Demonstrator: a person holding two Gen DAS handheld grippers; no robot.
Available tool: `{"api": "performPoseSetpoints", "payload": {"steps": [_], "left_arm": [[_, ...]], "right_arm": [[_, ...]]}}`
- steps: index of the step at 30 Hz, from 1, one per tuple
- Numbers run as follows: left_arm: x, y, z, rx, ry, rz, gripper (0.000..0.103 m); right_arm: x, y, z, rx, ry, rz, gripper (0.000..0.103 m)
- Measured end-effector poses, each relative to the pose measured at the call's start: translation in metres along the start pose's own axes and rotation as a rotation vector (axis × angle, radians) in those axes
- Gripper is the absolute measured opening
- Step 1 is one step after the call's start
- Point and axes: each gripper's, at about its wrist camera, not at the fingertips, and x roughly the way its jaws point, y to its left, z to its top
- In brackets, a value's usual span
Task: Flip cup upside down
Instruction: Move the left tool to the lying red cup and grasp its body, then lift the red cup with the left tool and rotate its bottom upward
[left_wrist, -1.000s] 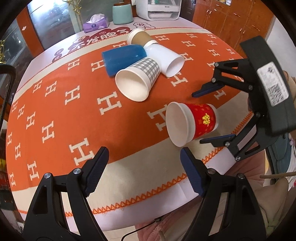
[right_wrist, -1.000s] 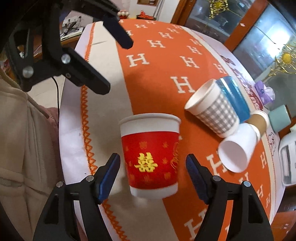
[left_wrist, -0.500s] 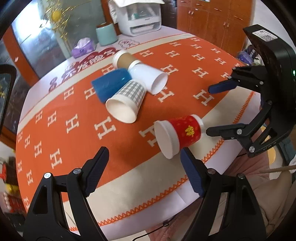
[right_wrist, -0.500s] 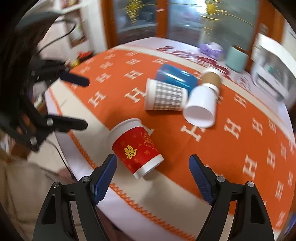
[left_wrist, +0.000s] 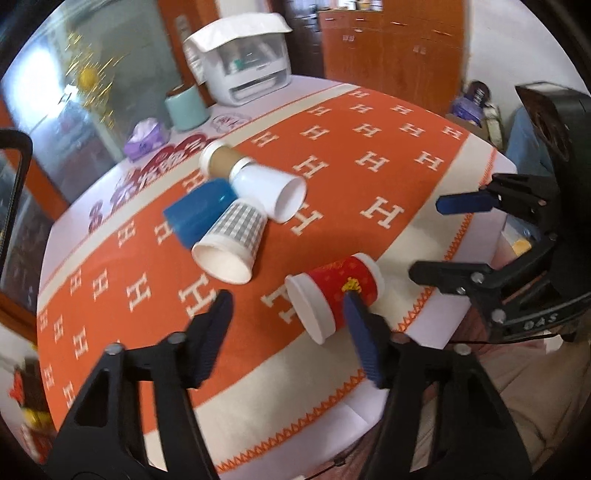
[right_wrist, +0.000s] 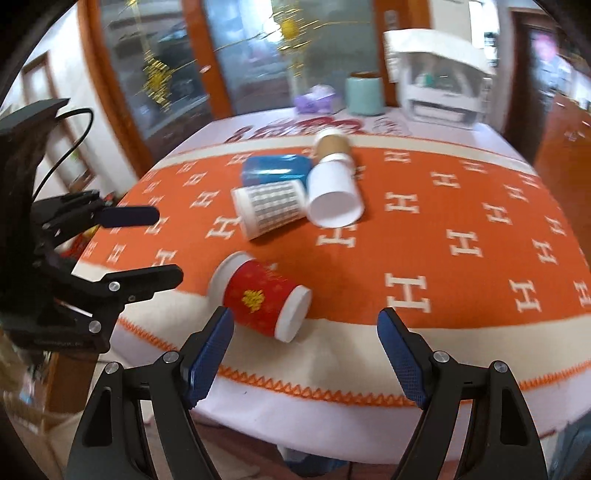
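A red paper cup (left_wrist: 334, 293) (right_wrist: 260, 297) with a gold emblem lies on its side near the table's front edge, apart from both grippers. My left gripper (left_wrist: 288, 334) is open and empty just in front of it. My right gripper (right_wrist: 304, 352) is open and empty off the table's front edge, with the cup ahead of its left finger. The right gripper also shows in the left wrist view (left_wrist: 439, 238), and the left gripper in the right wrist view (right_wrist: 164, 245).
Several more cups lie on their sides in a cluster at the middle of the orange tablecloth (right_wrist: 443, 206): blue (left_wrist: 199, 214), checked (left_wrist: 231, 247), white (left_wrist: 271, 192), brown (left_wrist: 221, 160). A printer (left_wrist: 243, 70), teal canister (left_wrist: 184, 109) and tissue pack (left_wrist: 146, 138) stand at the far edge.
Both grippers have drawn back from the red cup, the right one swinging round to face the table from the front. The cup stays on its side, free of both.
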Motion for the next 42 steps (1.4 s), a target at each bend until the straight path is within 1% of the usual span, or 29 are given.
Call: {"api": "performPoseSetpoints", "payload": {"steps": [2,4,5,7,10,12,15,19,22,28,32,38,42], "left_arm": [[0.001,-0.007,0.003,0.052,0.005,-0.004,0.044],[0.002,-0.014,0.004,0.086,0.022,-0.041,0.044],[0.003,-0.017,0.005,0.101,0.035,-0.064,0.044],[0.007,-0.021,0.006,0.125,0.054,-0.082,0.044],[0.014,-0.024,0.011,0.164,0.069,-0.092,0.044],[0.02,-0.024,0.015,0.199,0.074,-0.093,0.044],[0.031,-0.027,0.02,0.266,0.101,-0.092,0.044],[0.051,-0.038,0.023,0.411,0.158,-0.101,0.045],[0.068,-0.048,0.023,0.507,0.202,-0.086,0.047],[0.09,-0.063,0.027,0.626,0.279,-0.142,0.047],[0.103,-0.074,0.029,0.694,0.32,-0.139,0.047],[0.122,-0.085,0.031,0.775,0.385,-0.109,0.054],[0.133,-0.088,0.035,0.802,0.428,-0.1,0.057]], "right_arm": [[-0.002,-0.002,-0.003,0.042,-0.011,-0.023,0.081],[-0.002,-0.006,-0.003,0.072,-0.024,-0.058,0.081],[-0.004,-0.006,-0.005,0.084,-0.045,-0.072,0.081],[-0.001,-0.011,-0.005,0.104,-0.052,-0.075,0.081],[0.004,-0.015,-0.006,0.136,-0.029,-0.04,0.081],[0.008,-0.018,-0.007,0.162,-0.007,-0.064,0.081],[0.017,-0.029,-0.01,0.229,0.027,-0.077,0.085],[0.032,-0.058,-0.021,0.39,0.069,-0.04,0.085],[0.044,-0.071,-0.029,0.458,0.107,-0.025,0.085],[0.062,-0.079,-0.038,0.5,0.154,0.005,0.085],[0.067,-0.079,-0.038,0.503,0.165,0.017,0.085],[0.074,-0.082,-0.039,0.514,0.172,0.031,0.085],[0.073,-0.083,-0.04,0.513,0.167,0.038,0.085]]}}
